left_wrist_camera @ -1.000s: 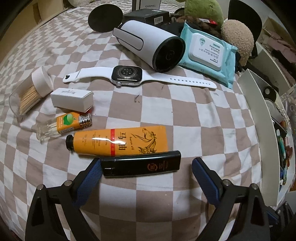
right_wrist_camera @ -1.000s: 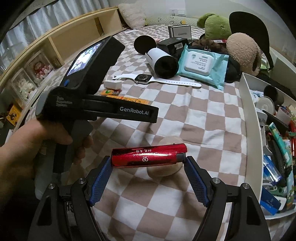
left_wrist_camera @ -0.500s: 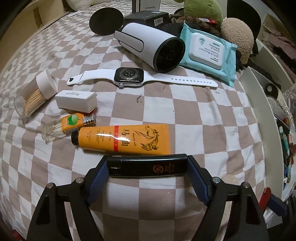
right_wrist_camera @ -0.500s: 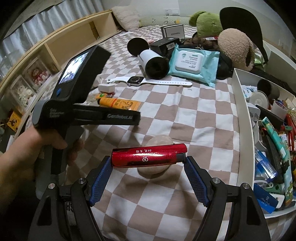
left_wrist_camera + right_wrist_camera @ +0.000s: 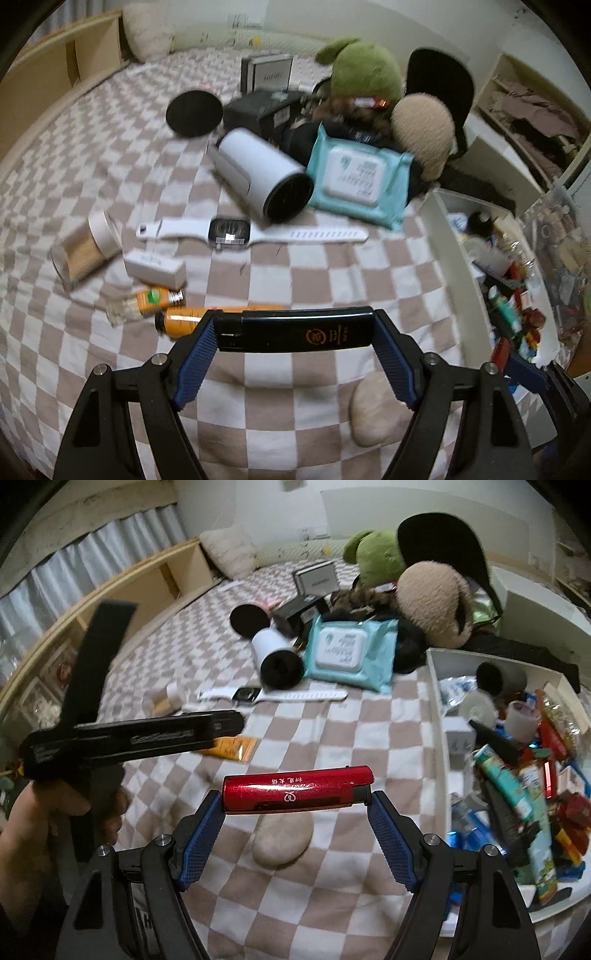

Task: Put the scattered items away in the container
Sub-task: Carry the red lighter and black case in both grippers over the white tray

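The left gripper (image 5: pixel 295 334) has its blue ribbed jaws clamped on the two ends of a glossy black rectangular lighter with a gold round emblem (image 5: pixel 293 334), which lies crosswise between them above the brown-and-white checked bed cover (image 5: pixel 332 273). The right gripper (image 5: pixel 297 803) likewise grips a shiny red metallic lighter (image 5: pixel 295 788) end to end, crosswise over a smooth beige pebble-shaped lump (image 5: pixel 282 840) on the bed. Beyond the left jaws lie an orange squeeze tube (image 5: pixel 184 319) and a white-strapped smartwatch (image 5: pixel 229 232), and at the bed's right edge sits the white, crowded rectangular container (image 5: pixel 436 701).
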A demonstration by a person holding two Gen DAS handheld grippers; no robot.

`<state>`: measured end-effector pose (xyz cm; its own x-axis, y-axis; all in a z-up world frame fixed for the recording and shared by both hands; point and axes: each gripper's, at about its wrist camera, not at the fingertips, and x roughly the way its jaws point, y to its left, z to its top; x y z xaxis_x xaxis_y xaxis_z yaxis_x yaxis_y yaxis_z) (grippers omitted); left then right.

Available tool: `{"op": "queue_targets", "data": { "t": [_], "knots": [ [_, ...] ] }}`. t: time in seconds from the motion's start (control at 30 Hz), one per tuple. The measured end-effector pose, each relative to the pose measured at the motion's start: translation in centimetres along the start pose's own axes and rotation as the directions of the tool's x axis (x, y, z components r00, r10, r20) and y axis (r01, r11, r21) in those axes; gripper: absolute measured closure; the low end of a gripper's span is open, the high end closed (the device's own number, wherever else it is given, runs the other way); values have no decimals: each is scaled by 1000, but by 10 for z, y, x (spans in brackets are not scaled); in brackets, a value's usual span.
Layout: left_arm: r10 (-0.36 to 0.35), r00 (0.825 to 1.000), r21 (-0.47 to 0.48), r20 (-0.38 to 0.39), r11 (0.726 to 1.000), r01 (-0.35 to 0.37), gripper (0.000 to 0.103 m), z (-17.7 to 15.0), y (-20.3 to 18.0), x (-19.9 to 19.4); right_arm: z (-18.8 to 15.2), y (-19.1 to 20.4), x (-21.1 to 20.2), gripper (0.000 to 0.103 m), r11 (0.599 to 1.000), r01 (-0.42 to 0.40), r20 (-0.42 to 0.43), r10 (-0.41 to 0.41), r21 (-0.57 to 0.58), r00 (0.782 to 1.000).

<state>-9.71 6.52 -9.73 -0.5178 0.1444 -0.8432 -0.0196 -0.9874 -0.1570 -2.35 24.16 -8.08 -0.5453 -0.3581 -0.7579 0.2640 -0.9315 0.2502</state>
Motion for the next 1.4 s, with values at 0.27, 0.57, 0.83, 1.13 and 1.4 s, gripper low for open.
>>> {"op": "queue_targets", "data": {
  "t": [0.27, 0.57, 0.83, 1.13, 1.4],
  "knots": [
    [-75, 995, 29, 66, 997, 73, 22, 8, -16, -32, 21, -23, -31, 24, 999, 29, 93, -32, 43, 995],
    [-162, 981, 84, 107, 985, 153, 22, 16, -42, -62, 43, -48, -66, 24, 995, 68, 177, -79, 68, 981],
    [-187, 973, 158, 136, 974, 165, 22, 22, -69, -74, 61, -80, -90, 24, 989, 60, 218, -89, 135, 972],
    [-234, 961, 241, 148, 951, 195, 22, 26, -106, -78, 75, -110, -113, 24, 984, 125, 211, -150, 127, 966],
    [-292, 949, 302, 119, 921, 245, 22, 23, -150, -63, 77, -156, -120, 24, 962, 205, 187, -238, 183, 953]
  ]
}}
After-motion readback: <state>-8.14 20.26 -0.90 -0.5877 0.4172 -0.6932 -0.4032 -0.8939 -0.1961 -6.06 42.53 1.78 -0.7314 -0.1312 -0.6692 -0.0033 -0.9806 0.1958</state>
